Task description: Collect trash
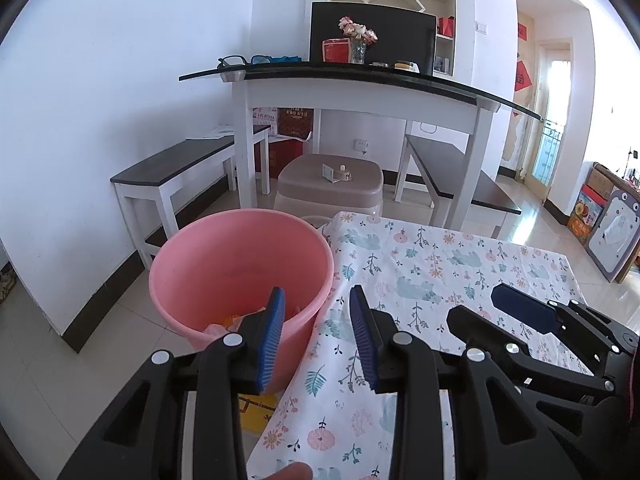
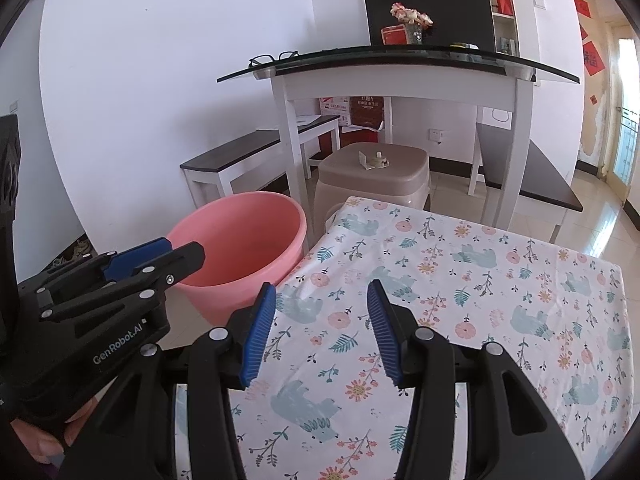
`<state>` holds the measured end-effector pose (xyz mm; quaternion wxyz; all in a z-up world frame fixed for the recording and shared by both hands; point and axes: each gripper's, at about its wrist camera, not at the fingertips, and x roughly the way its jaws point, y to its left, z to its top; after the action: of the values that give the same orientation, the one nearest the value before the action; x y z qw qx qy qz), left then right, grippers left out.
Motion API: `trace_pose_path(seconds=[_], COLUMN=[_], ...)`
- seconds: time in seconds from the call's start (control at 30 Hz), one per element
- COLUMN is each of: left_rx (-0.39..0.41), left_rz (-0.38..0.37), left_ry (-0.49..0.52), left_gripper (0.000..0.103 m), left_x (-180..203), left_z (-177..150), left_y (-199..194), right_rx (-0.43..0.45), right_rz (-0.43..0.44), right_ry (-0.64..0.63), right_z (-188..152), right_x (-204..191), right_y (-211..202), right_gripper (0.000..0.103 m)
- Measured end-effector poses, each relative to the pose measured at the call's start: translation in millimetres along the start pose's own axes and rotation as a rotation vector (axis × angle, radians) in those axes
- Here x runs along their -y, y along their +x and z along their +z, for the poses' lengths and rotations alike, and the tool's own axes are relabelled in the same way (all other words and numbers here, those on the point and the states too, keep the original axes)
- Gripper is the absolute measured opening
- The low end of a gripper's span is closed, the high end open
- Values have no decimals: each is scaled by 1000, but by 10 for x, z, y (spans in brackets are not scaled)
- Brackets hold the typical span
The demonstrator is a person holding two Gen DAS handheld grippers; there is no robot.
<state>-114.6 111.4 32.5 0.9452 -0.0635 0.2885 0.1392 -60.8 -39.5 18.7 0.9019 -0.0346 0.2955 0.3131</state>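
Observation:
A pink bucket (image 1: 240,264) stands on the floor at the left edge of a table with a floral cloth (image 1: 440,264); orange and pale scraps (image 1: 230,322) lie at its bottom. My left gripper (image 1: 318,300) is open and empty, over the bucket's right rim and the table's left edge. My right gripper (image 2: 322,292) is open and empty above the cloth (image 2: 460,280), to the right of the bucket (image 2: 240,236). The right gripper also shows in the left wrist view (image 1: 492,304), and the left gripper in the right wrist view (image 2: 176,252).
A white table with a dark glass top (image 1: 360,80) stands behind, with glasses, a vase and boxes on it. Two dark benches (image 1: 176,164) flank it. A beige stool (image 1: 330,184) with small items sits between. A yellow thing (image 1: 256,412) lies on the floor under my left gripper.

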Motion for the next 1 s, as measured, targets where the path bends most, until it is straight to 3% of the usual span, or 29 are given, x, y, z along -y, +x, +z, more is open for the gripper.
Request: trace_pose_path(seconds=[1.0], left_rx=[-7], left_rz=[-8], left_ry=[-2], left_gripper=[31], left_x=[13], left_z=[-21], left_y=[53], right_rx=[-3], right_rz=[-9], right_ry=[3], right_z=[-4], right_x=[45], right_y=[7], right_gripper=[48])
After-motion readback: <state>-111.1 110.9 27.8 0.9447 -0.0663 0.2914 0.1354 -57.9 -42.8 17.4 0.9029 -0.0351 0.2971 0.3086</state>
